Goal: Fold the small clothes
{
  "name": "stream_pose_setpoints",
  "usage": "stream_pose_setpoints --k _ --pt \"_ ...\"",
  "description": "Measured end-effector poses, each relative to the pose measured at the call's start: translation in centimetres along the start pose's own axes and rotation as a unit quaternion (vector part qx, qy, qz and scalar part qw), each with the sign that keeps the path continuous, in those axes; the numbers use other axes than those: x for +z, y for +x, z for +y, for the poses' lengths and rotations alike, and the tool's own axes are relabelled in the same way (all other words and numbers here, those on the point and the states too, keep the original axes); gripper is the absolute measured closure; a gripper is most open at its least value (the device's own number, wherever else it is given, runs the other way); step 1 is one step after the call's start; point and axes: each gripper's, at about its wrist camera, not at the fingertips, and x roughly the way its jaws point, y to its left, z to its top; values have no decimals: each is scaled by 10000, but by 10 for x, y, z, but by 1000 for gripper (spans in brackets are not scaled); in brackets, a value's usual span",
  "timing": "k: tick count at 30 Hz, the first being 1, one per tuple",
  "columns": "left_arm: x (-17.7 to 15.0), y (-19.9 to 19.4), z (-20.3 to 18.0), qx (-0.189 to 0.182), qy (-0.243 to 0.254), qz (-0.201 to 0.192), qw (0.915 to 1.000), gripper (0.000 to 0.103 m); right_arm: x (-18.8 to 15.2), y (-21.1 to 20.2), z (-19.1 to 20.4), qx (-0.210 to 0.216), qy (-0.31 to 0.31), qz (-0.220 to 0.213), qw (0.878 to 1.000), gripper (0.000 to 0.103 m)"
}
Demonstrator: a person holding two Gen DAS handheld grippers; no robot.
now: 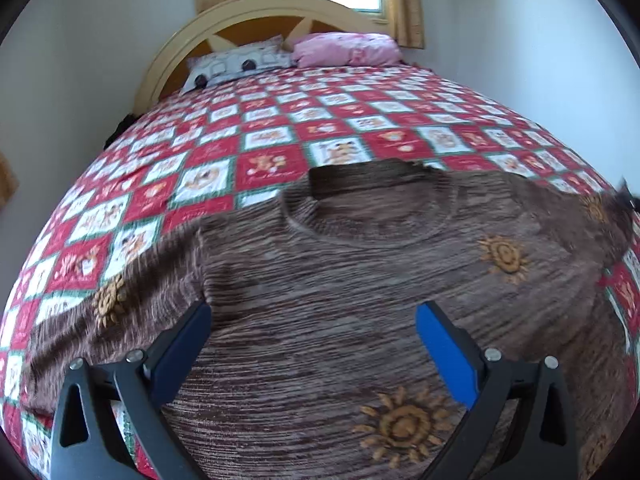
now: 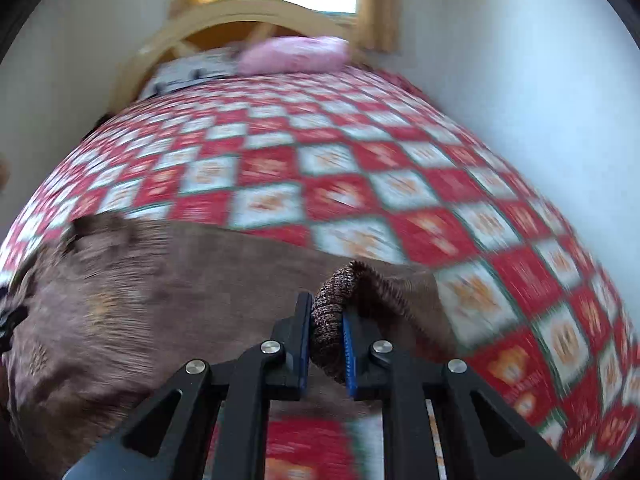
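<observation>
A brown knitted sweater (image 1: pixel 340 280) with orange sun motifs lies spread front-up on the bed, its neck opening toward the headboard. My left gripper (image 1: pixel 314 320) is open and empty, hovering over the sweater's chest with its blue pads wide apart. In the right wrist view, my right gripper (image 2: pixel 326 320) is shut on the ribbed cuff of the sweater's sleeve (image 2: pixel 332 304) and holds it lifted above the sweater body (image 2: pixel 140 300). That view is blurred by motion.
The bed carries a red, white and green checked quilt (image 1: pixel 260 136). A patterned white pillow (image 1: pixel 236 66) and a pink pillow (image 1: pixel 348 49) lie against the arched wooden headboard (image 1: pixel 256 12). White walls flank the bed; a curtained window sits behind it.
</observation>
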Motion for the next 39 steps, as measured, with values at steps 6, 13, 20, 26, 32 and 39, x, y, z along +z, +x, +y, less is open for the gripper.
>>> stream_pose_setpoints --k 6,13,20,26,32,39 --pt "5 -16 -8 -448 -1 -171 9989 0 8 -5 115 865 -1040 -232 9905 89" --pt "6 -20 -24 -831 311 -80 9960 11 -28 7 152 1955 -1061 138 9748 40" --pt "12 -13 -59 -1241 587 143 9904 25 -57 -7 77 1366 -346 -44 9900 40" --pt "22 -1 -122 -1280 1216 169 9842 25 -75 -13 41 932 -11 -354 9950 40" --pt "31 35 -155 -1279 1368 671 9800 58 -88 -20 24 1075 253 -646 9918 39" --pt "34 42 -153 -1677 1002 965 9760 97 -90 -20 22 1206 386 -743 9892 35"
